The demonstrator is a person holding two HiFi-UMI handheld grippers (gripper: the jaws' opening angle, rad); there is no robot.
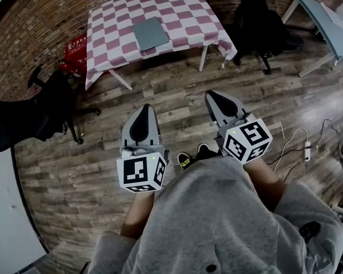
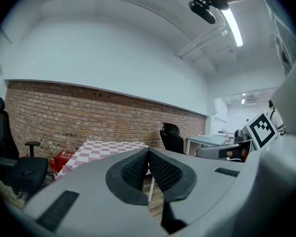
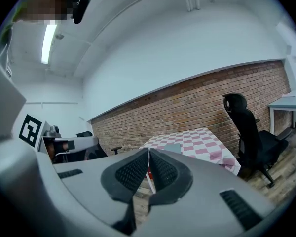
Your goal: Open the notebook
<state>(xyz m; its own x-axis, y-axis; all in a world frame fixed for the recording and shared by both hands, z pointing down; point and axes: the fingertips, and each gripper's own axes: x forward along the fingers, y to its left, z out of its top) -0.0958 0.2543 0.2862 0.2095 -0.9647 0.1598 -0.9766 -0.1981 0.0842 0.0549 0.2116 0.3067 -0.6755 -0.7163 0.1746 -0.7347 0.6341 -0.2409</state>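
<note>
A closed grey notebook (image 1: 150, 33) lies flat on a table with a pink and white checked cloth (image 1: 108, 21), well ahead of me across the wooden floor. My left gripper (image 1: 142, 108) is held near my body, far short of the table, its jaws shut with nothing between them (image 2: 148, 151). My right gripper (image 1: 211, 96) hangs beside it, jaws also shut and empty (image 3: 148, 151). In the right gripper view the notebook (image 3: 173, 147) shows as a small grey patch on the checked cloth (image 3: 202, 142). The left gripper view shows only the cloth (image 2: 101, 149).
A black office chair (image 1: 43, 113) stands at the left and another (image 1: 260, 21) right of the table. A red box (image 1: 75, 53) sits by the table's left side. A grey desk (image 1: 331, 24) is at the far right. A power strip and cables (image 1: 306, 147) lie on the floor.
</note>
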